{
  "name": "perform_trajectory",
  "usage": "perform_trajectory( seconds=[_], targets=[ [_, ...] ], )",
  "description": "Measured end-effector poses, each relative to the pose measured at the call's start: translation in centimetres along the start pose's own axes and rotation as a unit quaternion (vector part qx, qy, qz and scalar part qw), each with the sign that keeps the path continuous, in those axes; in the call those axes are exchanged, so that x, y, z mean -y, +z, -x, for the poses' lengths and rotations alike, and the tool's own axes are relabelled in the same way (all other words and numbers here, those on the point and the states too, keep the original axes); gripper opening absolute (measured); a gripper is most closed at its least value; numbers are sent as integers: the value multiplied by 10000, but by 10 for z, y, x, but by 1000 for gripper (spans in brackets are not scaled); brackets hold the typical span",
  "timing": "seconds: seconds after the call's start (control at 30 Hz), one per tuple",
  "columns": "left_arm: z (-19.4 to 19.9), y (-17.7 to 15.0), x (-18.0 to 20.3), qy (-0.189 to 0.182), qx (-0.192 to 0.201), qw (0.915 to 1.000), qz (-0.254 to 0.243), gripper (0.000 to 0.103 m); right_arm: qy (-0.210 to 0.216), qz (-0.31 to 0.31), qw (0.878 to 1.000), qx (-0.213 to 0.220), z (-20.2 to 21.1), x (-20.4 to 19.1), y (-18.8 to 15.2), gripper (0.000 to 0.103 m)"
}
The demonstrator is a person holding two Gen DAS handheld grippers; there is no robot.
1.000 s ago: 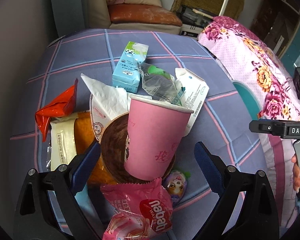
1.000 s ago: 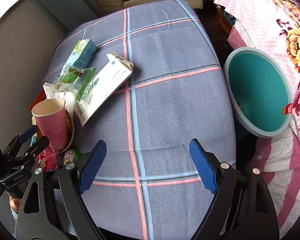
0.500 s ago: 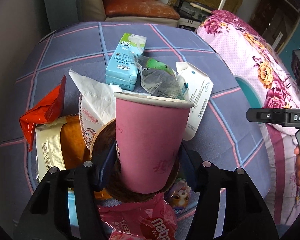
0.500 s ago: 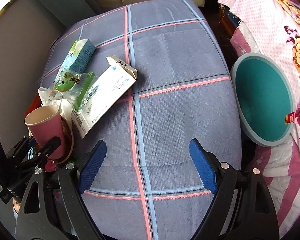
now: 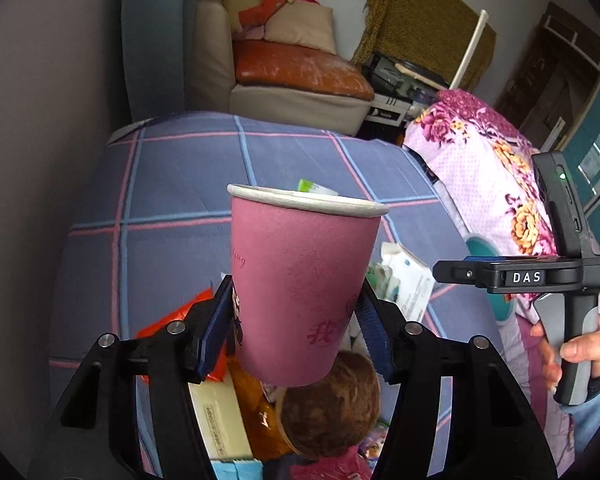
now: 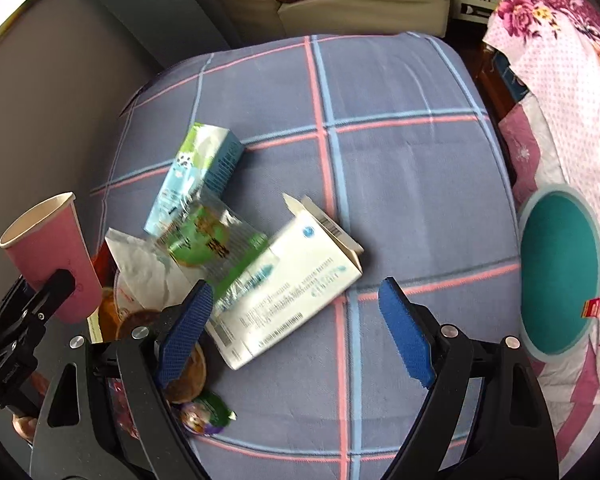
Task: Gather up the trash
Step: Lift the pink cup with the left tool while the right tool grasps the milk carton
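L gripper (image 5: 296,320) clamped on pink paper cup (image 5: 300,288), upright, lifted off the desk (image 6: 400,160) above trash pile. R gripper (image 6: 296,320) spread, empty, over white carton (image 6: 288,284); touching it? can't tell. Teal bin (image 6: 560,268) at desk's right.

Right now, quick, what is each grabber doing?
Left gripper: closed on the pink paper cup, lifted off the pile.
Right gripper: open, holding nothing, above the white carton.
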State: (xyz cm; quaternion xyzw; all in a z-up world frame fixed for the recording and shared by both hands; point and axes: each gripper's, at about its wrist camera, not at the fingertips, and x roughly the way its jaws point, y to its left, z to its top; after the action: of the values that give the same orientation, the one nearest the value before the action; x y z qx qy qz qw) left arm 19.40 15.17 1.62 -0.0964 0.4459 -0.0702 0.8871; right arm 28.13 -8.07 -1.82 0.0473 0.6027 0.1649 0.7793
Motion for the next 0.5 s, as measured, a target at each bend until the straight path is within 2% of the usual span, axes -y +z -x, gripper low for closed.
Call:
perform_trajectory(
  seconds=[0.23,0.5],
  targets=[
    [-24,32,-48,130,-62,9991,402,60,165,197,9994,-221,-48,-45,57,81],
    [-43,38,-69,155,-178,9979,606,60,295,244,9974,-608,-106,-73,91,80]
  ],
)
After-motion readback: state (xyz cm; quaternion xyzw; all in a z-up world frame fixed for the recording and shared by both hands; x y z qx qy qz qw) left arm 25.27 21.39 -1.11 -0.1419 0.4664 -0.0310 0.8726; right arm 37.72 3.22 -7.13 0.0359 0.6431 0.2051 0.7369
